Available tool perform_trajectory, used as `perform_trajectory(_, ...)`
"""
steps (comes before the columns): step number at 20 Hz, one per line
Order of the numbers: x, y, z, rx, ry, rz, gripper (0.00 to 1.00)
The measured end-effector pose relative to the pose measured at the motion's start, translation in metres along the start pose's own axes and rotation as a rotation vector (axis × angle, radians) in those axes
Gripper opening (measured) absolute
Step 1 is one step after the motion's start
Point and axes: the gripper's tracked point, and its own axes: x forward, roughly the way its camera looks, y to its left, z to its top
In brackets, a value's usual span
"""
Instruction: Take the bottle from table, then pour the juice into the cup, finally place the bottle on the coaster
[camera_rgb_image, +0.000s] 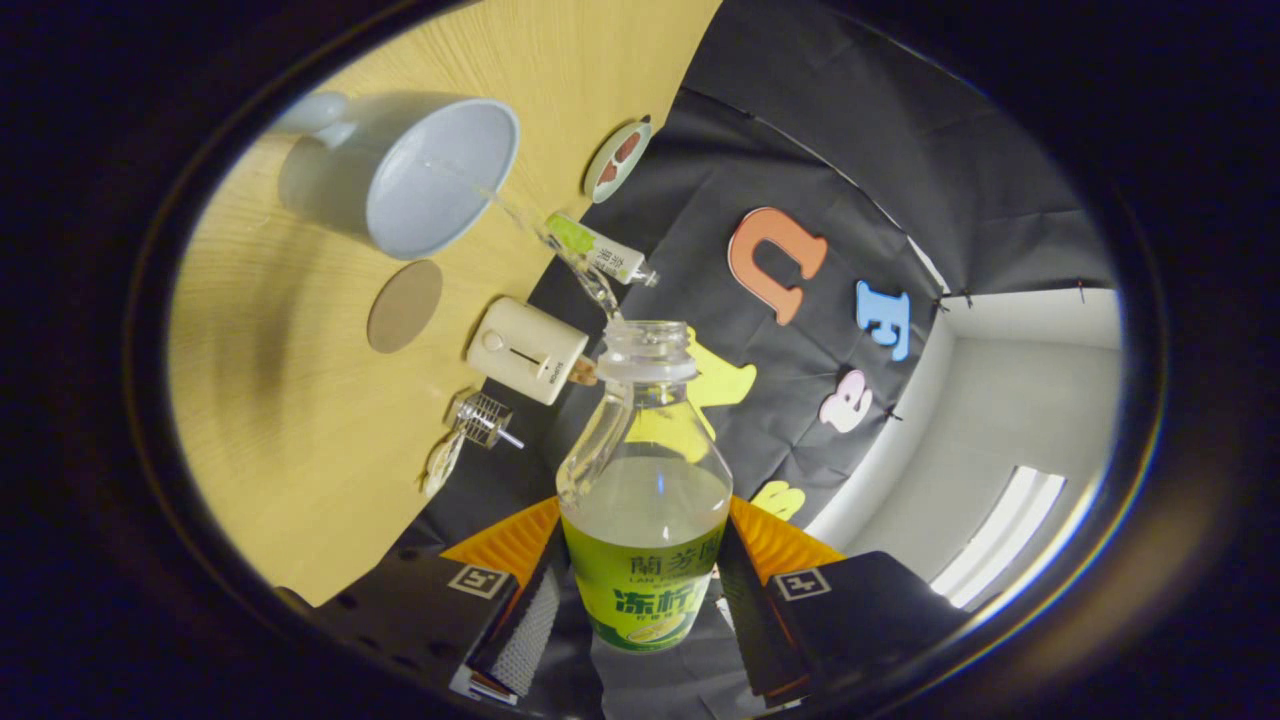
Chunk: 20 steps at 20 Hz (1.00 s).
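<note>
**Pouring from the bottle into the cup**

I am holding the bottle (645, 480) in my hand-held gripper (640, 590), with both fingers pressing on its green-labelled lower part, one on each side. The bottle is uncapped and tilted over, and pale juice is filling it to about the shoulder. From its open mouth, just beyond my fingers, a thin clear stream (560, 250) is arcing out to the far left and landing inside the cup.

Nearest on the worktop (280, 400), to the left of the bottle's neck, a small metal wire piece (485, 420) is lying near the edge, and a cream boxy device (527, 350) is sitting just beyond it. Left of that device a round brown coaster (404, 306) is lying flat and bare, apart from the cup.

Farther out, the white cup (430, 180) is standing on the worktop with its handle on the far-left side, its opening facing me. To the right of the cup, by the worktop's edge, a small green-and-white tube (598, 250) is lying behind the stream. Farthest along that edge, a small round dish (617, 160) is resting.
</note>
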Motion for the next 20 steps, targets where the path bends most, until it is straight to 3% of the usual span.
perform_trajectory(20, 0.0, -0.054, -0.015, -0.096, 0.024, -0.134, 0.81)
